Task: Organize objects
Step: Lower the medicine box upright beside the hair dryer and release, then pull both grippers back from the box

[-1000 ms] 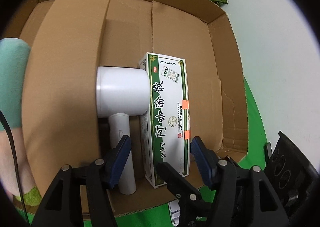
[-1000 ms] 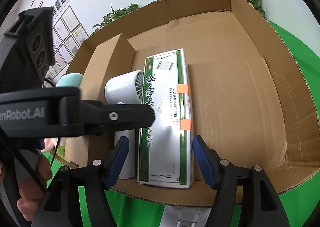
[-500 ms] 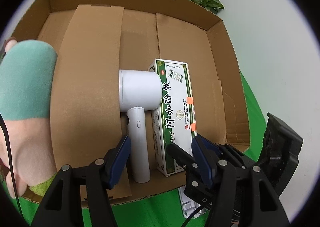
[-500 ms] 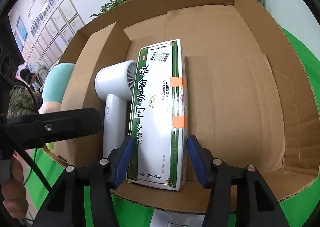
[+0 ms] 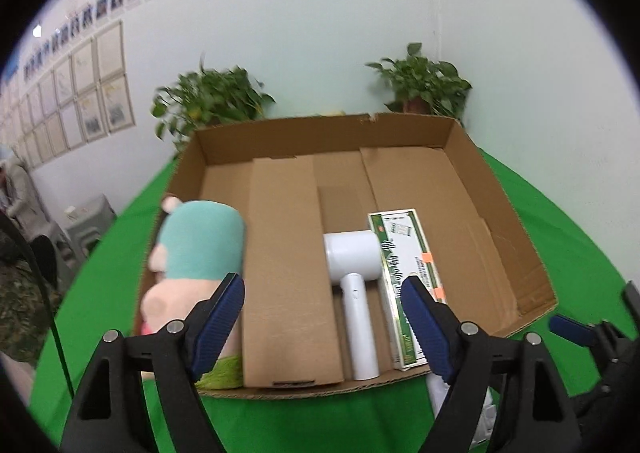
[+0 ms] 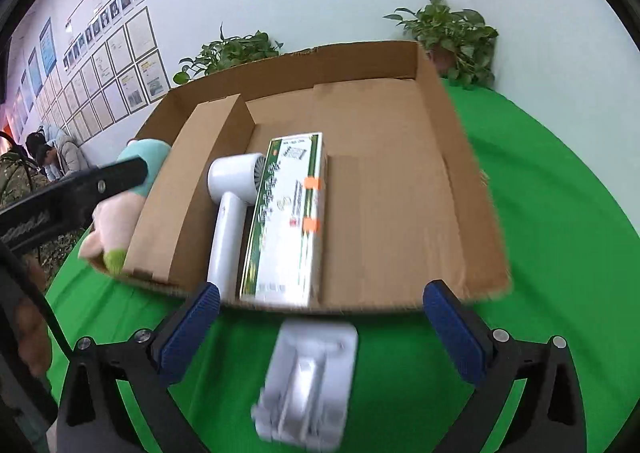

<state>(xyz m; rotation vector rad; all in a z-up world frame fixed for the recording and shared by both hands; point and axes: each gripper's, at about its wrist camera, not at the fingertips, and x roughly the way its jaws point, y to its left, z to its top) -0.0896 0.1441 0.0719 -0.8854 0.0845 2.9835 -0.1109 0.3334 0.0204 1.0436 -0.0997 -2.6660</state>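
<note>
A bright green cloth-covered table (image 6: 552, 221) carries a wide, shallow brown cardboard box (image 6: 452, 157) with its top open, two leafy potted plants (image 5: 424, 81) standing behind it against a pale wall hung with framed papers. Inside the box, an upright brown cardboard divider panel (image 5: 284, 269) runs front to back. Left of that panel lies a plush toy in teal and pink with a green fuzzy end (image 5: 196, 249), slumped against the box's left wall. Right of the panel, a long white-and-green printed carton with two orange stickers (image 6: 288, 213) lies flat, and a white plastic hair dryer (image 6: 232, 213) lies just beside it on its left, touching the carton's edge, handle pointing toward the near wall. Outside the box, a blurred white plastic moulded piece (image 6: 308, 377) rests on the cloth near the front edge. The left gripper (image 5: 322, 319) hangs over the box's near edge, jaws opening with nothing clamped. The right gripper (image 6: 320, 327) hovers above the cloth, jaws opening wide and empty.
</note>
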